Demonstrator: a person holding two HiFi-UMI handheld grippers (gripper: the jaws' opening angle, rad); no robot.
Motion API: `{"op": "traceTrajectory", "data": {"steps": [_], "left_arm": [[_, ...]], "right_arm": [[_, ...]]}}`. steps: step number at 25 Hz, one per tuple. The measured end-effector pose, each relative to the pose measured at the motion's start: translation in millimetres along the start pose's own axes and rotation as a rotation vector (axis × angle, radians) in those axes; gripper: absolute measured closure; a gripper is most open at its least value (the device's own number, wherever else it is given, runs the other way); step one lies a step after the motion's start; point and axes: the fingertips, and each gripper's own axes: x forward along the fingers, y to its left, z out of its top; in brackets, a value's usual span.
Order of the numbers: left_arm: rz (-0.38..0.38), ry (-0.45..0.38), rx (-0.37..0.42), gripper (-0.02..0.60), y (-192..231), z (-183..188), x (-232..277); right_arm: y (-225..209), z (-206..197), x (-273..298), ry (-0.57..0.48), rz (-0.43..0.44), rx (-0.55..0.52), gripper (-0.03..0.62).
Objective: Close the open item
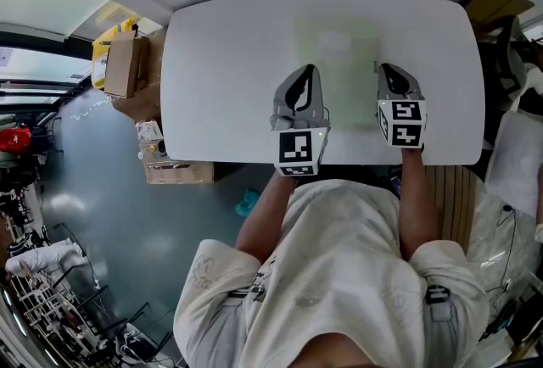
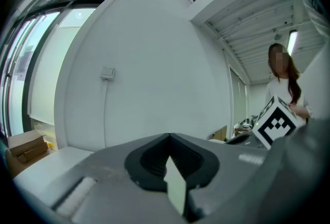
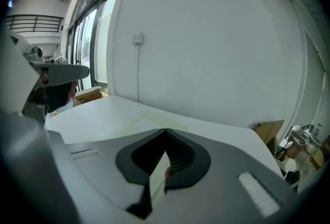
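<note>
A pale green flat item (image 1: pixel 335 61) lies on the white table (image 1: pixel 221 61), its cover down flat; the right gripper view shows it faintly as the green item (image 3: pixel 139 121) just past the jaws. My left gripper (image 1: pixel 307 71) hovers over its left edge and my right gripper (image 1: pixel 388 69) just off its right edge. Both are held up off the tabletop. In the left gripper view the left gripper (image 2: pixel 169 136) has its jaws together with nothing between them. The right gripper (image 3: pixel 165 131) also has its jaws meeting at the tips, and I see nothing held.
Cardboard boxes (image 1: pixel 125 65) stand on the floor left of the table. A chair and clutter (image 1: pixel 509 44) crowd the right side. A white wall (image 2: pixel 154 63) rises behind the table. A person (image 2: pixel 282 81) stands far off at the right.
</note>
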Motion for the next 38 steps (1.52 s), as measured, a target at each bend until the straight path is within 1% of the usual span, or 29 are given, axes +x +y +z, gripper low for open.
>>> {"op": "traceTrajectory", "data": {"steps": [7, 13, 18, 24, 29, 32, 38], "left_arm": [[0.003, -0.013, 0.025, 0.58, 4, 14, -7], [0.001, -0.059, 0.054, 0.58, 2, 38, -14], [0.0, -0.097, 0.061, 0.58, 3, 60, -17], [0.022, -0.151, 0.037, 0.58, 0, 85, -24], [0.021, -0.208, 0.07, 0.58, -1, 100, -30], [0.03, -0.237, 0.089, 0.58, 0, 104, -35], [0.052, -0.245, 0.091, 0.58, 5, 105, -39]], "right_arm": [[3, 41, -35, -0.118, 0.004, -0.001, 0.592], [4, 85, -71, -0.252, -0.008, -0.005, 0.592], [6, 117, -98, -0.379, -0.035, -0.017, 0.592], [8, 138, -125, -0.536, -0.06, -0.039, 0.592], [10, 149, -143, -0.661, -0.066, -0.04, 0.592], [11, 151, -150, -0.698, -0.074, -0.049, 0.592], [11, 152, -149, -0.701, -0.074, -0.051, 0.592]]}}
